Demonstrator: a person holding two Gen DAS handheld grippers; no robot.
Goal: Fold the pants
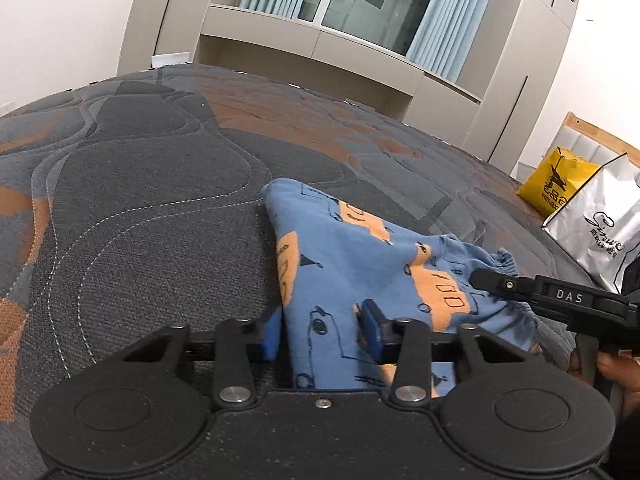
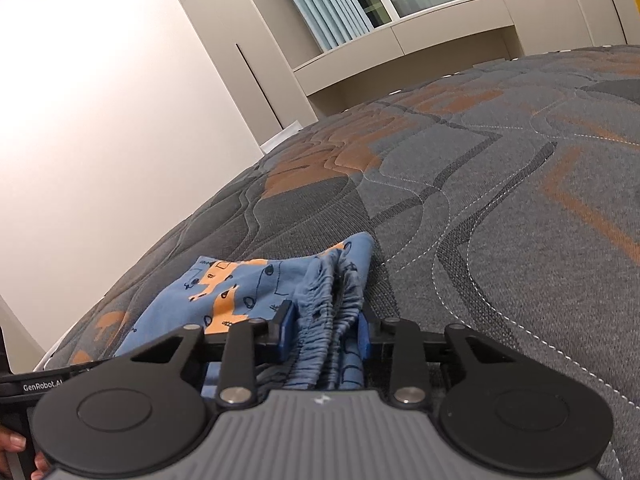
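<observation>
Left wrist view: left claw (image 1: 320,336) clenched on soft blue printed pants (image 1: 360,268). Right claw (image 2: 324,332) grips their ruched elastic waistband (image 2: 336,320). Pants lie bunched on quilted grey-orange bed (image 1: 140,184); glossy bags (image 1: 600,224) beyond.

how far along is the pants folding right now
Done: the blue pants already lie bunched in a small folded shape on the mattress. In hand: left gripper straddles the leg fabric, right gripper the gathered waistband. Left: the final fold.
</observation>
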